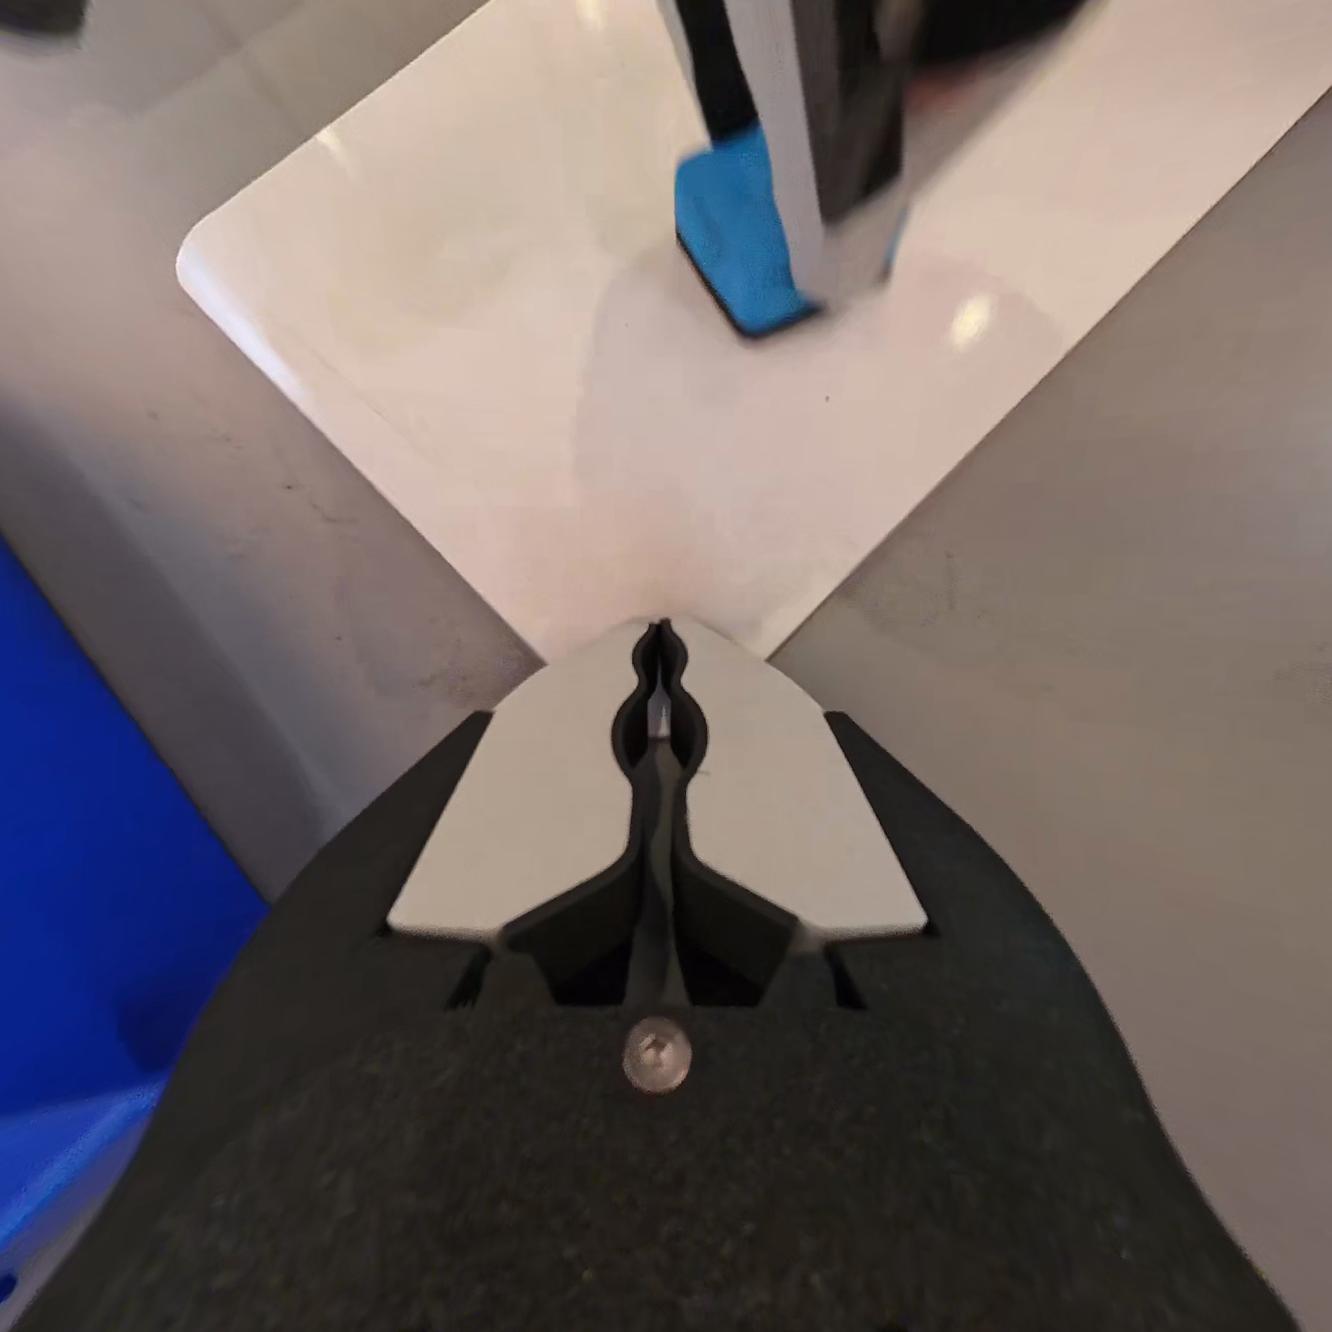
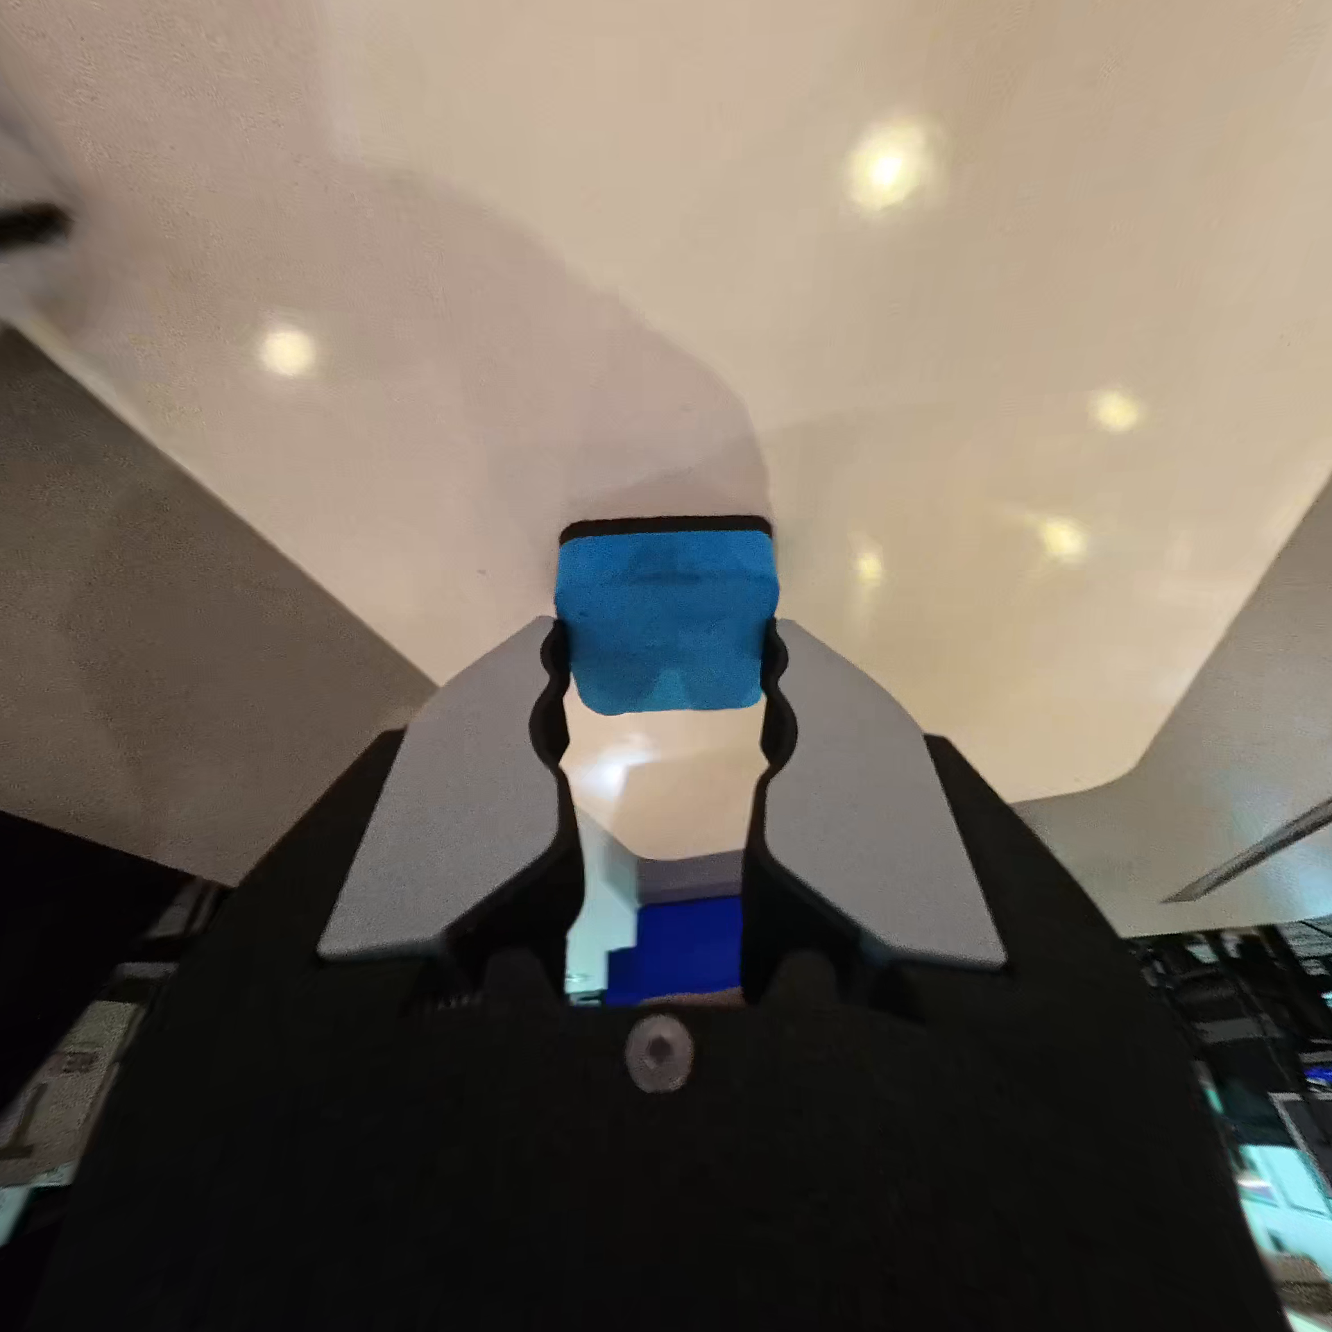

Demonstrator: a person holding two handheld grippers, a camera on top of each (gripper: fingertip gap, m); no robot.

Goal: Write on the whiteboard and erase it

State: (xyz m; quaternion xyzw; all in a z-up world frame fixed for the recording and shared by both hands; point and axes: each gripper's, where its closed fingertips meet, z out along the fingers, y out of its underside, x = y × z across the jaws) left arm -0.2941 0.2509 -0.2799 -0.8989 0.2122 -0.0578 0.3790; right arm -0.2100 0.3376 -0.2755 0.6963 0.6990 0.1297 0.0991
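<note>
A white whiteboard (image 1: 468,324) lies flat on a grey table, with no marks showing on it. My left gripper (image 1: 660,628) is shut on the board's near corner, and a thin white edge shows between its jaws. My right gripper (image 2: 663,649) is shut on a blue eraser (image 2: 663,620) with a black underside and presses it on the whiteboard (image 2: 504,216). In the left wrist view the eraser (image 1: 728,238) and the right gripper (image 1: 829,216) stand on the board's far part and look blurred.
The grey table (image 1: 1081,576) shows on both sides of the board. A bright blue object (image 1: 86,793) sits at the left edge. Dark cluttered shelves (image 2: 1240,1045) lie beyond the table edge in the right wrist view.
</note>
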